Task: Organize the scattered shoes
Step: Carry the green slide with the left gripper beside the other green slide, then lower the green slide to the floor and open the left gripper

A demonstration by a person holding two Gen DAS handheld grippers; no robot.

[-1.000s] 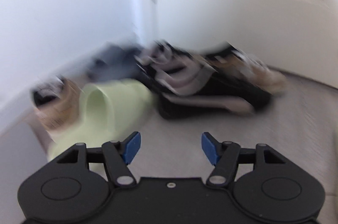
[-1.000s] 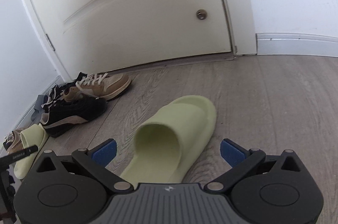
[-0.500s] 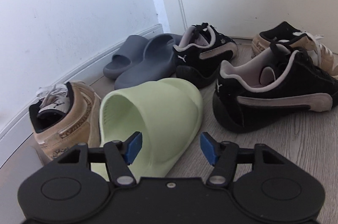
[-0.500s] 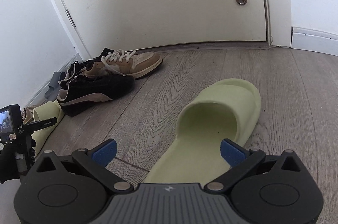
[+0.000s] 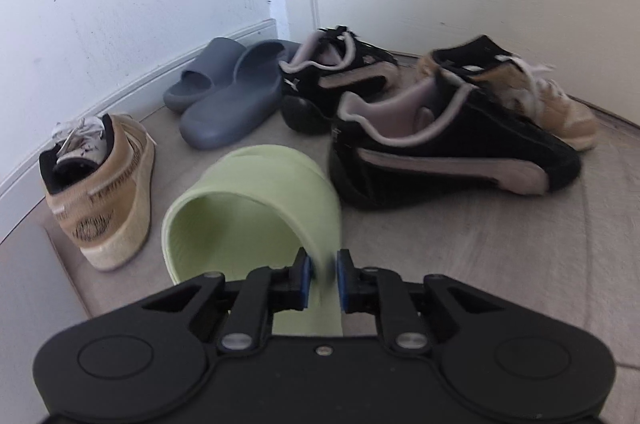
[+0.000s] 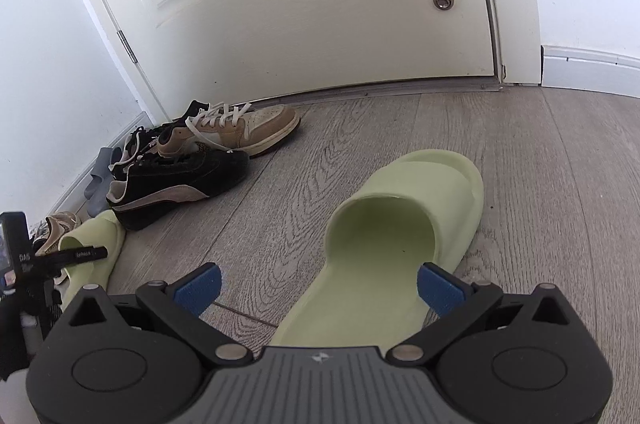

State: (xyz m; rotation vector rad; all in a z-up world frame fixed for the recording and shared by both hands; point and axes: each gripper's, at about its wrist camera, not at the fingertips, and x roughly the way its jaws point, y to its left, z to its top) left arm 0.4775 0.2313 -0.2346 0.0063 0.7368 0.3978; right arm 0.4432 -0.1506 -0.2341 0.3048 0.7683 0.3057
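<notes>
My left gripper (image 5: 322, 282) is shut on the right edge of a pale green slide (image 5: 252, 199), its blue pads pinching the strap's rim. Around it lie a tan sneaker (image 5: 104, 183) on the left, two grey-blue slides (image 5: 228, 91) by the wall, two black sneakers (image 5: 440, 151) and another tan sneaker (image 5: 552, 95) by the door. My right gripper (image 6: 320, 288) is open, its fingers either side of the heel of the second green slide (image 6: 400, 232) lying on the floor. The first green slide (image 6: 96, 244) and the left gripper's body show at the far left.
A white door (image 6: 300, 3) with a round metal fitting (image 6: 442, 0) closes the back. White wall and baseboard (image 5: 132, 83) run along the left. Grey wood-look floor (image 6: 560, 163) spreads right of the second slide.
My left gripper has shut on the green slide's edge; half a second ago it stood open. The right gripper has shifted a little nearer its slide and stays open.
</notes>
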